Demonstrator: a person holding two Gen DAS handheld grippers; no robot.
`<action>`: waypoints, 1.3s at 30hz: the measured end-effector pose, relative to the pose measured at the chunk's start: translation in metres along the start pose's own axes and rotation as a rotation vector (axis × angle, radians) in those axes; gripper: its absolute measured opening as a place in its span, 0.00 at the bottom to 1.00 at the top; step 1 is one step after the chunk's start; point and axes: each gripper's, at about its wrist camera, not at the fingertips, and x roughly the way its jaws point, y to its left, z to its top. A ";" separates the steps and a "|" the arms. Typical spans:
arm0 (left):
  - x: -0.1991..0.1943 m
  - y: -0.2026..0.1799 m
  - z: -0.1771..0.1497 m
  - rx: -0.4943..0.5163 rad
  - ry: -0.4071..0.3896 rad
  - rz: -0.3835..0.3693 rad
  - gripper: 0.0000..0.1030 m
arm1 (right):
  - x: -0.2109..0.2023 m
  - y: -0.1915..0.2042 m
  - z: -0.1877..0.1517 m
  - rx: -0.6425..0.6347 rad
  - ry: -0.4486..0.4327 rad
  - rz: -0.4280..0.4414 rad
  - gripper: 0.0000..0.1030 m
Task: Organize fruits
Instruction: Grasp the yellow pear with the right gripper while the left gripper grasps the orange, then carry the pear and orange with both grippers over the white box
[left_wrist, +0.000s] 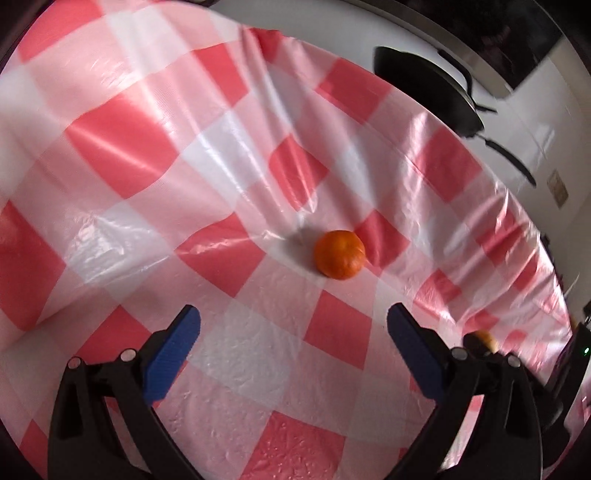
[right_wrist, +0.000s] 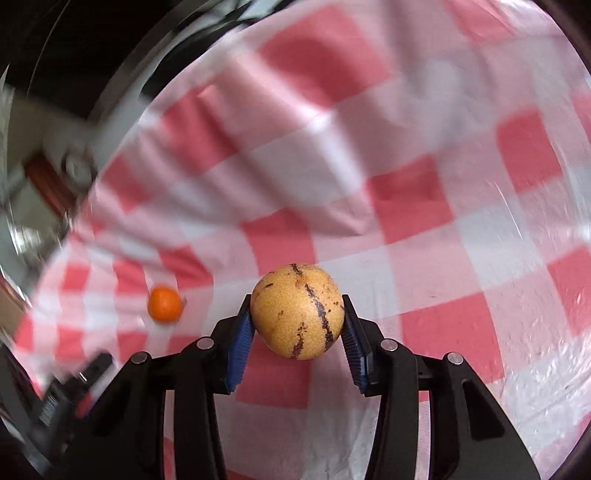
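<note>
Left gripper (left_wrist: 293, 321) points down at a slant over the tabletop, jaws spread wide with nothing between them; blue pads (left_wrist: 171, 360) sit at the lower left and lower right of the left wrist view. An orange (left_wrist: 339, 254) lies on the red-and-white checked tablecloth (left_wrist: 122, 125) just above the gap between the jaws, a little right of center, apart from both pads.

Right gripper (right_wrist: 297, 314) also tilts downward, jaws closed on a yellow-brown fruit with dark streaks (right_wrist: 297, 311), pads pressing its left and right sides; the fruit sits lifted at lower center of the right wrist view. Background there is smeared by motion blur. The orange shows at the middle left of that view.

Dark pans (left_wrist: 424, 92) sit at the upper right of the left wrist view, beyond the cloth edge; contents cannot be told.
</note>
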 end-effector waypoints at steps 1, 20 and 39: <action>0.000 -0.004 -0.001 0.018 -0.002 0.005 0.98 | -0.002 -0.004 0.002 0.017 -0.020 0.008 0.43; 0.110 -0.077 0.035 0.297 0.163 0.216 0.57 | -0.012 0.000 -0.001 0.018 -0.064 0.028 0.44; -0.097 -0.009 -0.084 0.184 -0.051 -0.035 0.44 | -0.012 0.002 -0.002 0.016 -0.071 0.029 0.44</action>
